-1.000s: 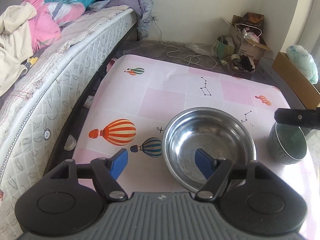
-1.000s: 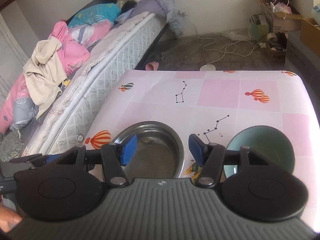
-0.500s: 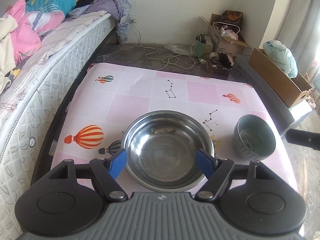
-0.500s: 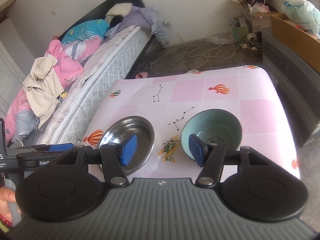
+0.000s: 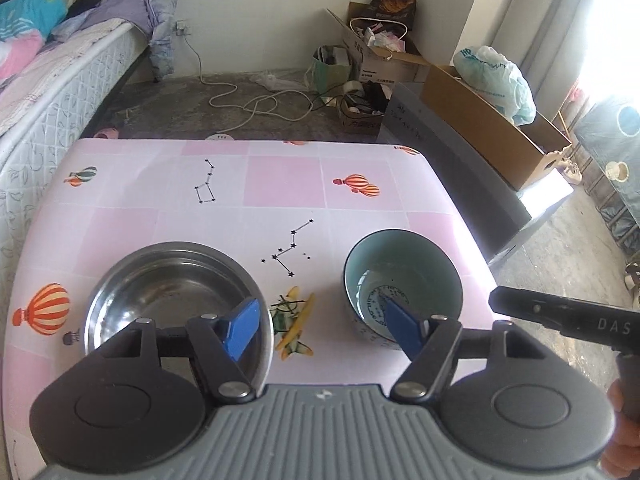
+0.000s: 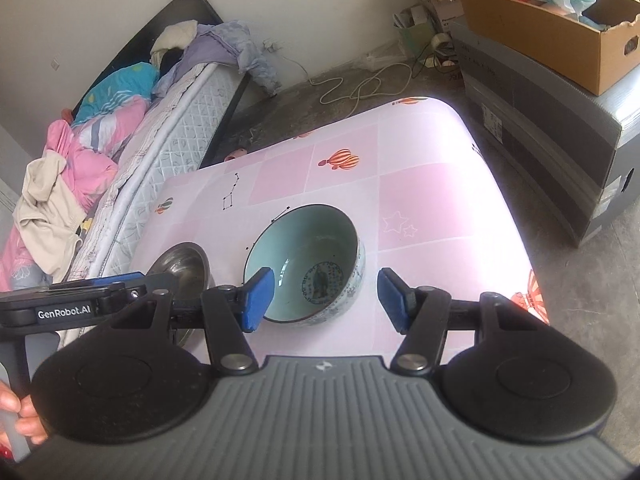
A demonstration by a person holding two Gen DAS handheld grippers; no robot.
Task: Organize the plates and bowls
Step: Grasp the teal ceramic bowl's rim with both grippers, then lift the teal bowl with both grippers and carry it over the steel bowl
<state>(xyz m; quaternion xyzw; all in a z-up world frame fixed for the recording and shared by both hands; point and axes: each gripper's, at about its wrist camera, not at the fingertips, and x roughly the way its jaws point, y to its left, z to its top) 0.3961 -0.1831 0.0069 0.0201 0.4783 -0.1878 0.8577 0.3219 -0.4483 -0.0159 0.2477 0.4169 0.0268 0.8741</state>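
**A:** State gripper status, near to far.

**B:** We hold the right gripper (image 6: 322, 298) with its blue pads spread wide, gripping nothing. The ceramic bowl (image 6: 306, 264) sits on the table (image 6: 440, 200) at our 12 o'clock, just ahead of the pads, upright, its near rim between them in the right wrist view. The left gripper (image 5: 320, 330) is likewise spread and empty; from it the same bowl (image 5: 402, 284) lies at 1 o'clock and the steel bowl (image 5: 176, 296) at 11 o'clock.

**A:** Which hand is nearer the ceramic bowl?

**B:** We judge the right one: the bowl is centred on its axis. Round, it has no long axis; any rim approach serves. The steel bowl (image 6: 182, 268) lies at 10 o'clock, well apart.
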